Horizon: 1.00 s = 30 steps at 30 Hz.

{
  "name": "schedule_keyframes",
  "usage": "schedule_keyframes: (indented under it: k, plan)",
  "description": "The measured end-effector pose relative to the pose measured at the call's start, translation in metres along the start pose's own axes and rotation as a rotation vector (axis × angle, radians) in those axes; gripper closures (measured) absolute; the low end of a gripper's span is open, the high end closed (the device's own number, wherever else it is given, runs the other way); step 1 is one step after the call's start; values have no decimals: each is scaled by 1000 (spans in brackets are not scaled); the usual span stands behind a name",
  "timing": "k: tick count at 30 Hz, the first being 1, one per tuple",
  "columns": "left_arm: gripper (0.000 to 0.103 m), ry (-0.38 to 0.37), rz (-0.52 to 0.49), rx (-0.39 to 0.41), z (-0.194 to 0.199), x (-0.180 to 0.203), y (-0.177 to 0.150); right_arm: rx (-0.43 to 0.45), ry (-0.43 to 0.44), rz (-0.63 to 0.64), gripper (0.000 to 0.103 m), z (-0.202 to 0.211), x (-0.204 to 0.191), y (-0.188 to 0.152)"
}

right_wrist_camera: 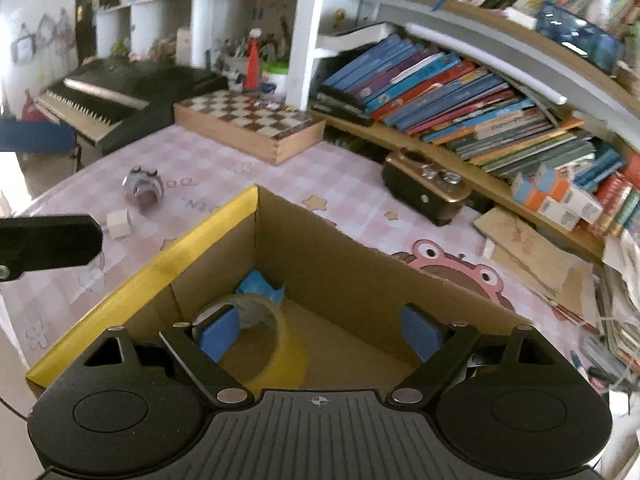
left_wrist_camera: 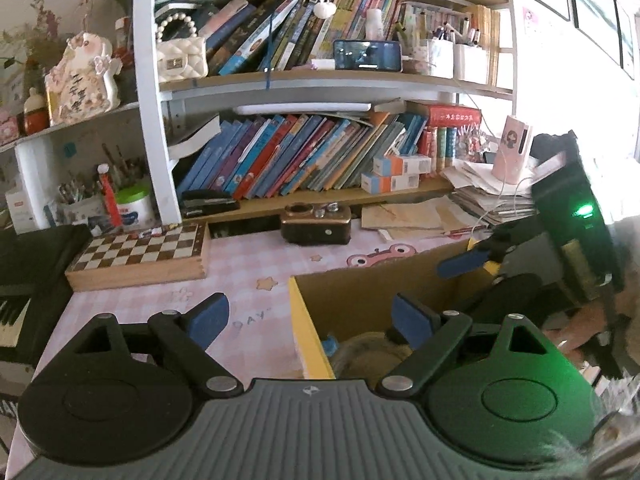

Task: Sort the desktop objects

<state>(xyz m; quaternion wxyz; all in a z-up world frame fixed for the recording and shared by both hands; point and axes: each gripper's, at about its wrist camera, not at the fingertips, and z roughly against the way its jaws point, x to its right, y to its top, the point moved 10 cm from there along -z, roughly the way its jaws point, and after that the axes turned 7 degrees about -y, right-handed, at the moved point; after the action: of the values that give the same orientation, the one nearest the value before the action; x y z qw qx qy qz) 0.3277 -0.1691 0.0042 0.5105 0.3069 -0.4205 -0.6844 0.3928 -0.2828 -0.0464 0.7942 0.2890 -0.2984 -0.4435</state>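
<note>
tape roll (right_wrist_camera: 256, 332) in box (right_wrist_camera: 168, 264), under open right gripper (right_wrist_camera: 320, 330)

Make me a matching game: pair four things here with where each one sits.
1 tape roll
2 chessboard
3 white cube
4 phone

a on the upper bookshelf
b inside the cardboard box
c loose on the pink cloth, left of the box
d by the keyboard, at the back of the desk

Pairs: 1-b, 2-d, 3-c, 4-a

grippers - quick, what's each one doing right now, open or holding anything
Left tool: open, nothing between its pads, at the cardboard box's yellow edge.
Right tool: open, holding nothing, over the box, with the tape roll below.
</note>
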Motion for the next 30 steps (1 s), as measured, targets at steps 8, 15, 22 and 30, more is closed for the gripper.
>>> schedule_keyframes:
  k: [8,15,22,30]
  plan:
    - [9,47,67,15,24,-14,-13,94,-109,-198,13,42,27,-11]
    - [4,84,110,44,54,-31,-24,144,-218,-370,13,86,47,-37]
    - [3,76,136,44,77,-40,-43,138,-271,-421,13,113,34,-61]
    - [2,24,129,27,97,-45,-65,100,-319,-472,13,132,-3,-86]
